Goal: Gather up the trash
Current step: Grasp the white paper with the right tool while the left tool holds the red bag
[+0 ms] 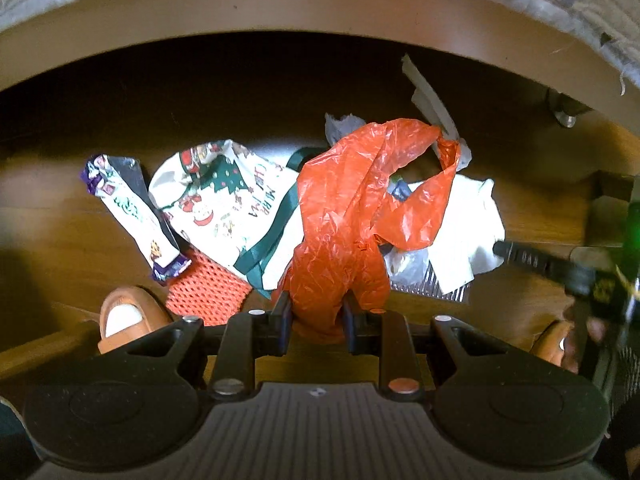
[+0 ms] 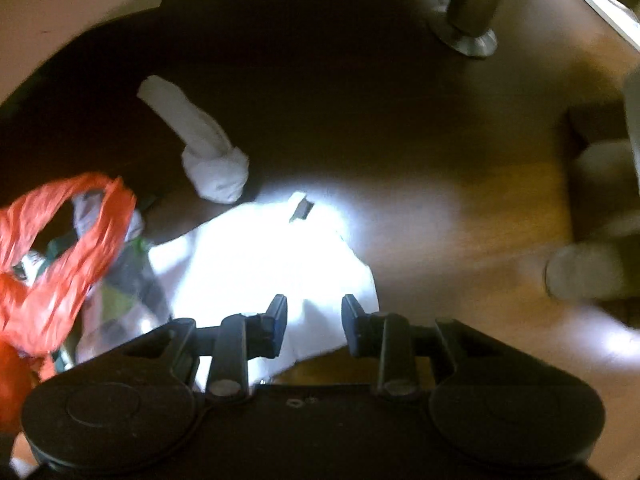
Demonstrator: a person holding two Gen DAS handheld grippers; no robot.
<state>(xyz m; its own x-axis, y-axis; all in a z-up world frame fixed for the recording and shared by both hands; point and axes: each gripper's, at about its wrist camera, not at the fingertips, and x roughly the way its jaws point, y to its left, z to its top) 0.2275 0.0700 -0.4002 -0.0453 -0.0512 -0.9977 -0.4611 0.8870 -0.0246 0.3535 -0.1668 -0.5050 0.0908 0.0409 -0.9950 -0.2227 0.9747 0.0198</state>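
Here, the left gripper (image 1: 316, 312) has its two fingers closed onto the bunched lower end of an orange plastic bag (image 1: 352, 208) — the crinkled film fills the gap between the pads, and the bag rises away from them with one handle loop (image 1: 440, 184) hanging open. The bag lies over a heap of litter on a wooden floor (image 1: 60, 220), just in front of a bed frame's edge (image 1: 280, 12).

Left of the bag: a white Christmas-print bag with green straps (image 1: 224, 200), a purple-and-white snack wrapper (image 1: 136, 216) touching its left side, and an orange mesh net (image 1: 208, 292) under both, nearest the gripper. Right of the bag: a white crumpled paper sheet (image 1: 468, 224) and a clear plastic wrapper (image 1: 408, 264).

The right gripper (image 2: 314, 320) hangs above that same white sheet (image 2: 260, 256), fingers parted with a clear gap and nothing between them; contact with the sheet cannot be judged — the view is blurred and overexposed. A white rolled wad (image 2: 208, 152) lies beyond the sheet, and a metal furniture leg (image 2: 472, 4) stands at the far right.
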